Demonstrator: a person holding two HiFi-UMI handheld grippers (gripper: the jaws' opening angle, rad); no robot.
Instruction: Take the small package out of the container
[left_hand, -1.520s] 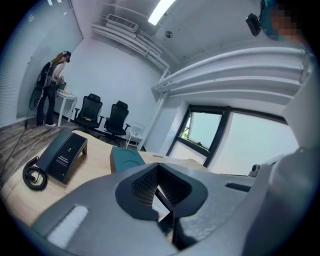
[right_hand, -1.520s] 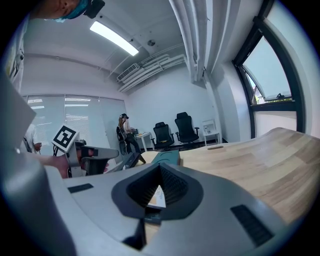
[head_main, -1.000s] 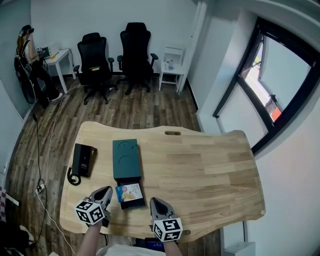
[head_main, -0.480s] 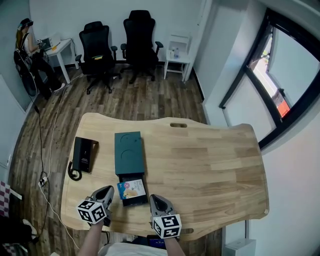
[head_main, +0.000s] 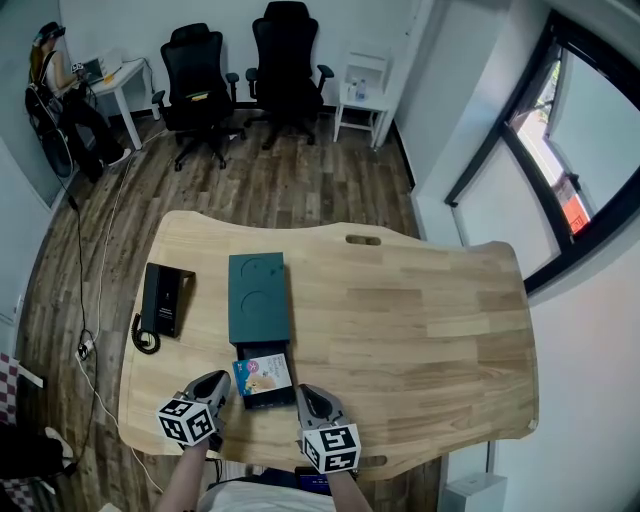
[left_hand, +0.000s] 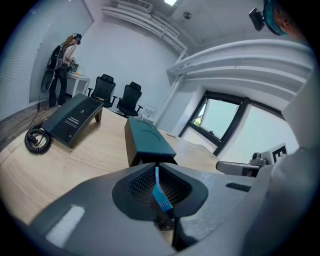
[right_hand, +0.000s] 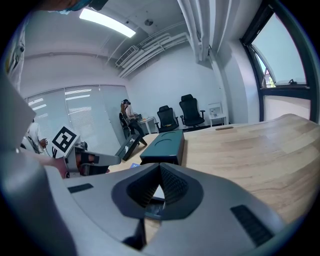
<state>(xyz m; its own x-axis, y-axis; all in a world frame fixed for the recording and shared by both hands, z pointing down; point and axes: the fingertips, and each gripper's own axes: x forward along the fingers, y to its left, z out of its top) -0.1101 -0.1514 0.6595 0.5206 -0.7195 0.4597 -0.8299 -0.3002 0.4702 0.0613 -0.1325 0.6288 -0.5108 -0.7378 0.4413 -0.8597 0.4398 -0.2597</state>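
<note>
Black desk phone (head_main: 165, 298) on wooden table (head_main: 420, 320); office chairs (head_main: 197, 75) beyond

Right of the green container (head_main: 258, 298) the counter (head_main: 430, 320) lies bare and open to passage. Left, a telephone (head_main: 163, 300) with coiled cord narrows the lane. The pulled-out drawer (head_main: 268, 401) sits closely between left claw (head_main: 217, 381) and right claw (head_main: 303, 392).

floor: dark wood-plank floor (head_main: 300, 190) | walls: plain white walls (head_main: 140, 20) | seats: two black office chairs (head_main: 200, 80) by far wall | corner: small white side table (head_main: 362, 92) | right: big black-framed window (head_main: 590, 120) | light: long ceiling lamp (right_hand: 107, 22) on
</note>
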